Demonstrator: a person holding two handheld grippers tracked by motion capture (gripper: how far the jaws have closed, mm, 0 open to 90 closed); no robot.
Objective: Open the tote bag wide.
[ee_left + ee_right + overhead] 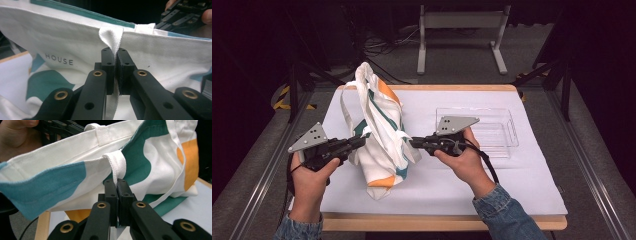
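- Nearest, the person's two hands come in from the bottom edge of the high view, each sleeve in blue denim, each hand wrapped round a gripper.
- The left gripper [360,142] points right toward the tote bag [379,135]; in the left gripper view its jaws are pressed together on a white webbing strap [111,40] where it folds over the bag's top hem, with no gap left between the pads.
- The right gripper [413,142] points left at the bag's other side; in the right gripper view its jaws are likewise clamped tight on the second white strap [117,165] just below the hem.
- The tote bag stands between the two grippers on the left half of the desk [512,185], held up by them, its bottom resting on the white desk cover and its upper end leaning away toward the far edge.
- The bag is white canvas with teal and orange shapes; the word HOUSE is printed on the side facing the left gripper.
- Its mouth is pinched nearly flat, so what is inside cannot be told.
- Farther back and to the right, just beyond the right hand, a clear plastic tray [504,131] lies flat on the desk, apart from the bag; nothing can be made out in it.
- Beyond the desk's far edge, a grey metal stand [462,22] is on the floor.
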